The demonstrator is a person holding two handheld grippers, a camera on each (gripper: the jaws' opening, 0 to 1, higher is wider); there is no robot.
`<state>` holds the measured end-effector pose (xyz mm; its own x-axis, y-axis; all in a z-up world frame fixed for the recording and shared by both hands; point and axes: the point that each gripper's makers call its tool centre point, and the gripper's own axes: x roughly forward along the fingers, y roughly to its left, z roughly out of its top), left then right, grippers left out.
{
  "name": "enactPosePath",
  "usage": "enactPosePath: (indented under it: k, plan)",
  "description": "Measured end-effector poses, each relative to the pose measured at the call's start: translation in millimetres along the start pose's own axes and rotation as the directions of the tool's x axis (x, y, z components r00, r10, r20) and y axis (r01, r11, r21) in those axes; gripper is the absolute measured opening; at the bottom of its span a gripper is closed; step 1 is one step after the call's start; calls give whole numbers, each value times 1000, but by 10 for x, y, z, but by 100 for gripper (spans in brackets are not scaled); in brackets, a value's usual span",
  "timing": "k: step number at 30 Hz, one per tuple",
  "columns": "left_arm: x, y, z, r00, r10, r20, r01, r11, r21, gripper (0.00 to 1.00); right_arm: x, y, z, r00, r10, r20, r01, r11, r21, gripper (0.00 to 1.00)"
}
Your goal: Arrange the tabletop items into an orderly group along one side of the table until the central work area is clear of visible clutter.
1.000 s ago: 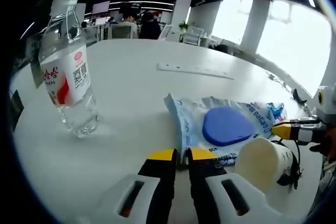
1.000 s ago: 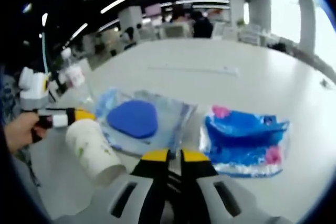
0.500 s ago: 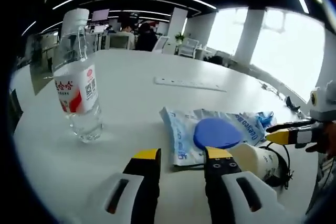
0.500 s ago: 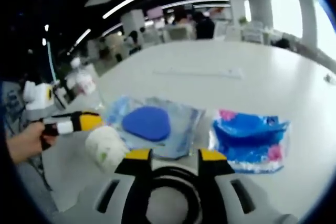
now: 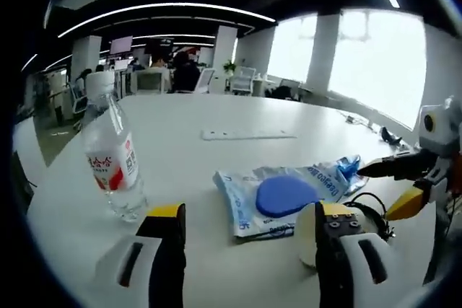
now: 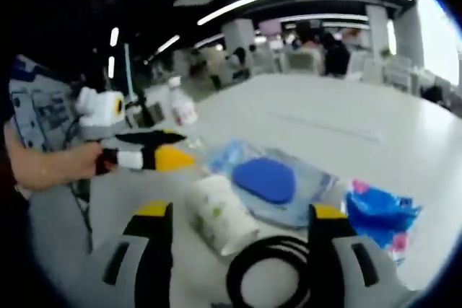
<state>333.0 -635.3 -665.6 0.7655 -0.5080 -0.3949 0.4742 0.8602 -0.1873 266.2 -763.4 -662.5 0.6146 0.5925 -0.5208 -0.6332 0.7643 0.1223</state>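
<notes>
My left gripper [image 5: 250,214] stands wide open above the white table [image 5: 188,113], with nothing between its jaws. A clear water bottle [image 5: 112,156] with a red-and-white label stands upright at its left. Ahead lies a pale blue packet [image 5: 238,192] with a blue disc [image 5: 285,194] on it. A white paper cup [image 6: 220,214] lies on its side between the wide-open jaws of my right gripper [image 6: 240,212], without touching them. A black cable loop [image 6: 267,279] lies just before that gripper. A blue-and-pink packet [image 6: 379,214] lies to the right.
A long white strip [image 5: 247,135] lies farther back on the table. A hand [image 6: 50,167] holds the left gripper [image 6: 170,148] at the left of the right gripper view. The right gripper [image 5: 382,189] enters the left gripper view from the right. Desks, chairs and people fill the office behind.
Both grippers have gone from shut to wide open. Both cameras have drawn back and shifted, so the bottle and packets look smaller. The cup still lies on its side.
</notes>
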Motion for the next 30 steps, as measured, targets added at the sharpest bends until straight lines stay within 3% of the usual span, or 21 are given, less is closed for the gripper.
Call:
enactPosePath:
  k: [3,9,16,27,30]
  plan:
    - [-48,-60,21,1000,-30,2,30,999,-11,84,27,68,-69,999,18,-47,-20,999,-45,79]
    - [-156,-125,50,998,-68,-8,68,998,14,99,104,170,-111,996,57,-71,-62,996,-62,83]
    - [-272,-158,19,995,-99,-27,100,995,16,99,231,208,-208,989,106,-104,-115,990,-84,80]
    - [-399,-207,-16,992,-120,-32,121,992,34,99,345,197,-322,981,100,-164,-128,978,-164,65]
    - [-410,-241,0,988,-156,-7,156,988,15,99,376,160,-335,981,84,-173,-113,979,-169,61]
